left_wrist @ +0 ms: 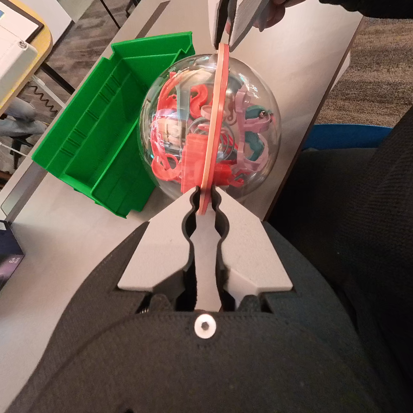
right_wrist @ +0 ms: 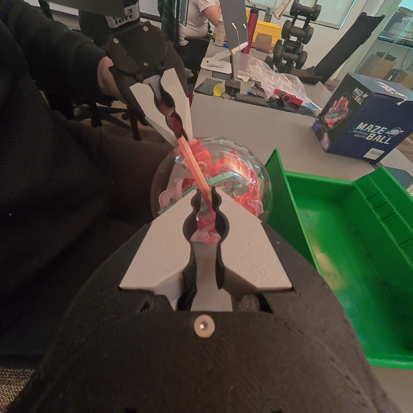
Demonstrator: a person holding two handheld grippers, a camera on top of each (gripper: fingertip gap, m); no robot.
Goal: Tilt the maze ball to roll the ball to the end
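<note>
Left wrist view: left tool point(left_wrist: 206, 196) and right tool point(left_wrist: 223, 44) both clamped on maze ball point(left_wrist: 209, 125) rim point(left_wrist: 215, 111). Risk: thin rim slipping during tilt, small steel ball point(left_wrist: 263, 114) overshooting track.

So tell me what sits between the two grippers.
The maze ball, gripped by its pink rim by left gripper and right gripper; clearest in left wrist view.
</note>
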